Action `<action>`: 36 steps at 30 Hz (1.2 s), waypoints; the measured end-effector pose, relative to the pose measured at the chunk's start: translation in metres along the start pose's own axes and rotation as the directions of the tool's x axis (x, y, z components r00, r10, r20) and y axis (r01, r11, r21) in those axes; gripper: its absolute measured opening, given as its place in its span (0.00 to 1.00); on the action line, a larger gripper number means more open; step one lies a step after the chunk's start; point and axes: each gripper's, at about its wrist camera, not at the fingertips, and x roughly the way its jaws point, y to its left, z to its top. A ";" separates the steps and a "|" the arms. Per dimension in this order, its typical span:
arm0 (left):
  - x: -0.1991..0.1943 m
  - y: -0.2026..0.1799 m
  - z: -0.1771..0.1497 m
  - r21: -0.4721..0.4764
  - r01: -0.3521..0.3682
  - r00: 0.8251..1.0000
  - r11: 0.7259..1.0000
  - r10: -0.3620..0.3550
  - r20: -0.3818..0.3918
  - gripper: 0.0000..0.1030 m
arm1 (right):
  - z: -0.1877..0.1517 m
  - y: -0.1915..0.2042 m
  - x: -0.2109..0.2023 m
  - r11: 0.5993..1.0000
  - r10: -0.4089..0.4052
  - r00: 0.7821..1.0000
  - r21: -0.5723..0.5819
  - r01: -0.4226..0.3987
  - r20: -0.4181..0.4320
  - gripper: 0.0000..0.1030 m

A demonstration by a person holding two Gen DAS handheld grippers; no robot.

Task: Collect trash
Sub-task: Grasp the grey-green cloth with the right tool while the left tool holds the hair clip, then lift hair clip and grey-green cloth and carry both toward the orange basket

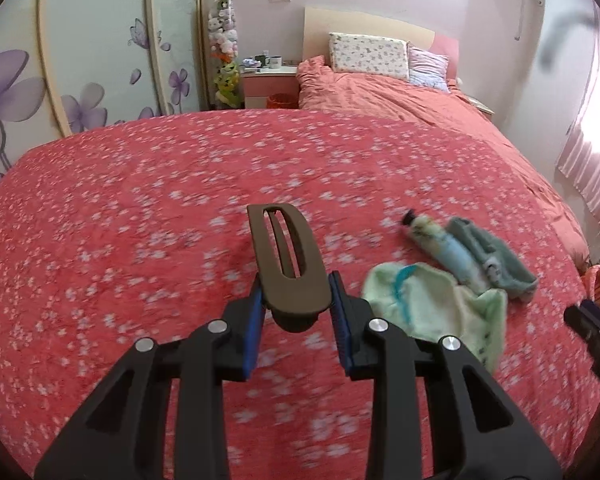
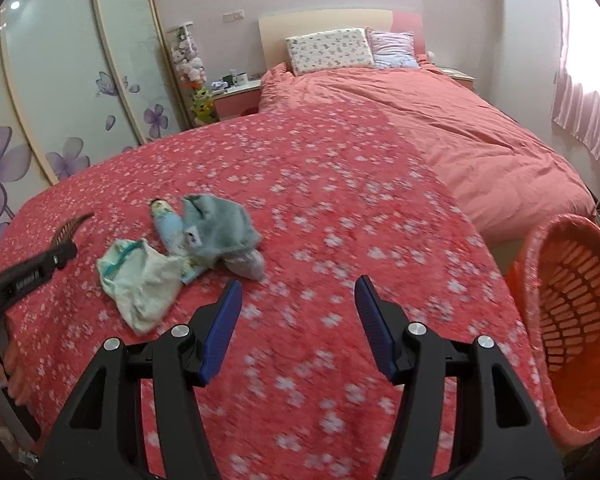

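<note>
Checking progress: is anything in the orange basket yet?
No: the orange basket shows only its bare slotted wall and floor in the right wrist view.

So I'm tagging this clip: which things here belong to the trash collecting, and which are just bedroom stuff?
Job:
brown hair clip in left gripper
right gripper
pale green cloth
tube
grey-blue cloth
orange basket

Lying about:
pillows
nightstand mugs
plush toys
</note>
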 end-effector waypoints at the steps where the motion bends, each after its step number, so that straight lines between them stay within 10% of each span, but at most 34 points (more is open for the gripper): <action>1: 0.000 0.003 -0.002 -0.001 -0.003 1.000 1.000 0.003 -0.002 0.30 | 0.003 0.005 0.003 1.000 0.010 1.000 -0.003 -0.010 0.001 0.57; 27: 0.022 0.048 -0.004 -0.096 0.014 0.997 0.995 -0.021 -0.074 0.45 | 0.019 0.030 0.057 0.999 0.040 0.993 -0.001 -0.041 -0.108 0.36; 36: 0.022 0.048 -0.002 -0.131 -0.001 0.998 0.991 -0.008 -0.069 0.42 | 0.016 0.036 0.056 0.999 0.021 0.995 -0.030 -0.024 -0.098 0.11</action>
